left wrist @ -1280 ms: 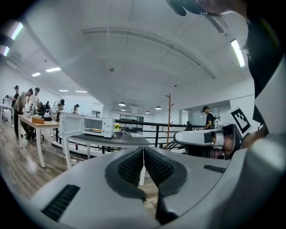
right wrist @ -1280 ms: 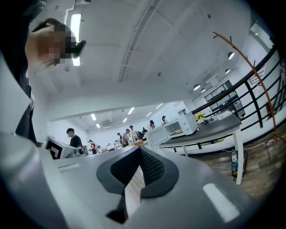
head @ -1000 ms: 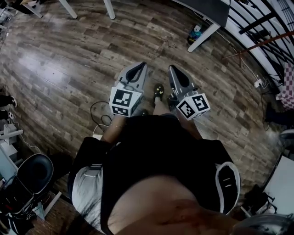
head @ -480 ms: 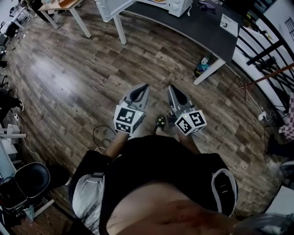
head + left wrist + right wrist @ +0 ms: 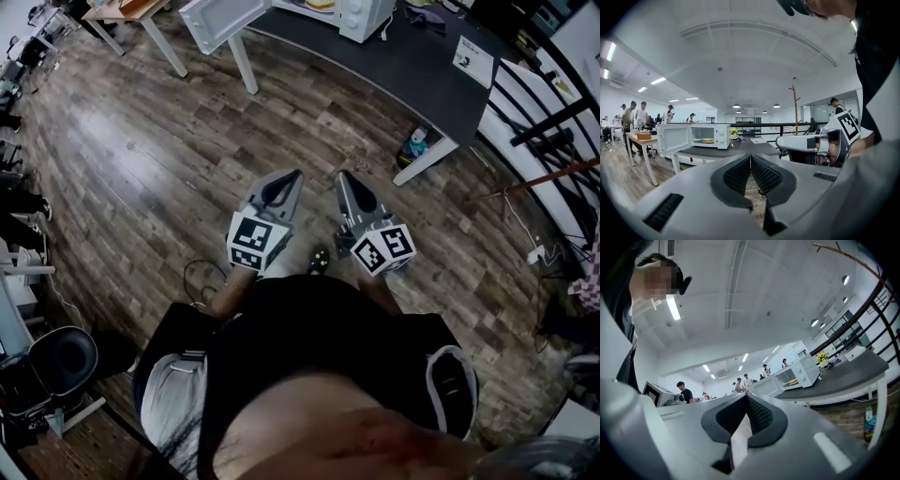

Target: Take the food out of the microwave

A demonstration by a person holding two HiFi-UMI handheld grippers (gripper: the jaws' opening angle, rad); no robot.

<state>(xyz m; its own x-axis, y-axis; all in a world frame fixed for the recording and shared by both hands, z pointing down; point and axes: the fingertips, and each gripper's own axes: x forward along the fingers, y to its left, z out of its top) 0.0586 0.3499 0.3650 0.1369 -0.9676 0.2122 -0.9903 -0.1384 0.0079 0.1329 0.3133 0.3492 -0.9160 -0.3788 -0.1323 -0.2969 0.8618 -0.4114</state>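
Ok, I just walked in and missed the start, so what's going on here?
A person holds a two-jaw gripper in each hand, out in front over the wooden floor. The left gripper and right gripper are both shut and empty. Ahead, on a dark table, a white microwave stands with its door swung open and flat yellowish food inside. The person is some way short of the table, so the food is not yet taken out.
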